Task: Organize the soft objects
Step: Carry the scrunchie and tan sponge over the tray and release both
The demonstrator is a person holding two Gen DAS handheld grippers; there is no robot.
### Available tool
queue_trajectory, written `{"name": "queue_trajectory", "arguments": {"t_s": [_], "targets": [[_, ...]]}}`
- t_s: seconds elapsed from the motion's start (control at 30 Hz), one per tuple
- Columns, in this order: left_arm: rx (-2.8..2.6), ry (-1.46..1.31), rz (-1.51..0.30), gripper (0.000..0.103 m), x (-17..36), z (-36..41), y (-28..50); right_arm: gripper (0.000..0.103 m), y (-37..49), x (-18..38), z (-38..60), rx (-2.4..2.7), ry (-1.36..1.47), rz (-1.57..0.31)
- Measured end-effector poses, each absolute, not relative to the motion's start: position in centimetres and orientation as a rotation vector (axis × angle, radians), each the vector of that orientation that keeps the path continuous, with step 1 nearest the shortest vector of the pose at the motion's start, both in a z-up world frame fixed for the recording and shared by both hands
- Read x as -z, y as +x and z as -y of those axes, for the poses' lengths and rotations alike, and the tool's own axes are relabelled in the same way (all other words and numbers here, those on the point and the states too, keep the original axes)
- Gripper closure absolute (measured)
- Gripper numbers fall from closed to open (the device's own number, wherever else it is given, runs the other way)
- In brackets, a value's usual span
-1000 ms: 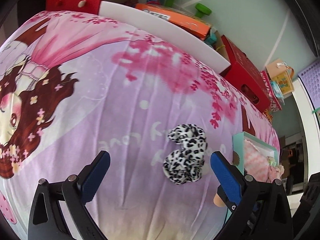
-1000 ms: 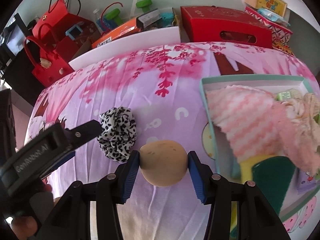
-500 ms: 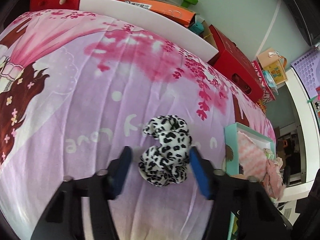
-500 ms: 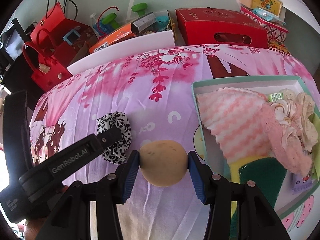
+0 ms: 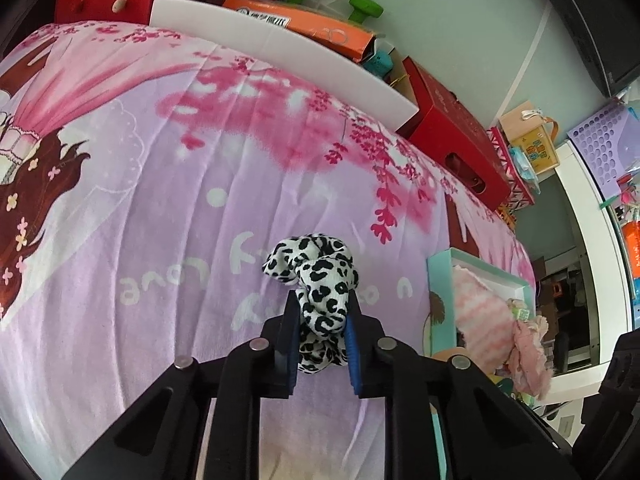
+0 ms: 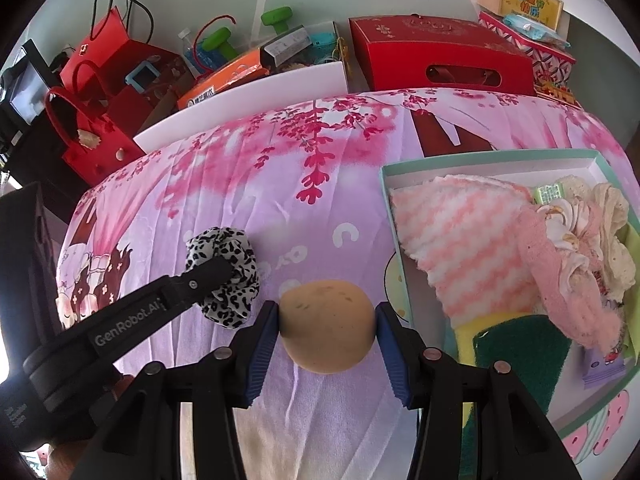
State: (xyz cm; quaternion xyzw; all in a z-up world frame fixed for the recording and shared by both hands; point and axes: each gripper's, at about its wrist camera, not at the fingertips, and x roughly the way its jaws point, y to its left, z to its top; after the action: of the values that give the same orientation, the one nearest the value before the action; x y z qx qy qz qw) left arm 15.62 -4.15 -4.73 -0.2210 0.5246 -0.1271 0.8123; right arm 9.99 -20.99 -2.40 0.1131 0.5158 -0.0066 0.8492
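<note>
My left gripper (image 5: 320,320) is shut on a black-and-white leopard-print scrunchie (image 5: 316,276) that lies on the pink and purple cloth; the scrunchie also shows in the right wrist view (image 6: 224,276) under the left gripper's finger. My right gripper (image 6: 326,324) is shut on a tan soft ball (image 6: 326,326) held just above the cloth, left of the mint-green box (image 6: 390,216). The box holds a pink striped towel (image 6: 460,240), a pink fluffy band (image 6: 568,292), cream scrunchies and a green sponge (image 6: 520,360).
A white board (image 5: 280,48) edges the far side of the bed. Behind it stand red gift bags (image 6: 92,136), a red box (image 6: 436,56), an orange box (image 5: 304,28) and green dumbbells (image 6: 276,16). The mint box also shows in the left wrist view (image 5: 436,280) at right.
My left gripper moved forward over the scrunchie and closed on it; it was wide open a second ago. My right gripper kept the ball and shifted slightly.
</note>
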Motion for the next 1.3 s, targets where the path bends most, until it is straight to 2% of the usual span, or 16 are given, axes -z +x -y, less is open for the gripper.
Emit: {"name": "queue_trajectory", "arguments": {"t_s": [0.23,0.5,0.8,1.3], "targets": [[0.277,-0.478,-1.072,0.083,2.9,3.8,15.0,0.051,9.6,1.3,21.4,0.012,0.245,-1.063],[0.329,-0.466,-0.934,0.083,-2.5,3.7,13.0,0.051,7.5,-3.3,23.0,0.041,0.237,-0.943],[0.458,-0.399,-0.859,0.083,-6.7,7.2,10.8,0.051,4.8,-6.7,28.7,0.216,0.242,-0.865],[0.731,-0.184,-0.963,0.083,-5.3,20.4,7.1,0.051,1.6,-4.1,39.7,0.495,0.384,-0.938]]}}
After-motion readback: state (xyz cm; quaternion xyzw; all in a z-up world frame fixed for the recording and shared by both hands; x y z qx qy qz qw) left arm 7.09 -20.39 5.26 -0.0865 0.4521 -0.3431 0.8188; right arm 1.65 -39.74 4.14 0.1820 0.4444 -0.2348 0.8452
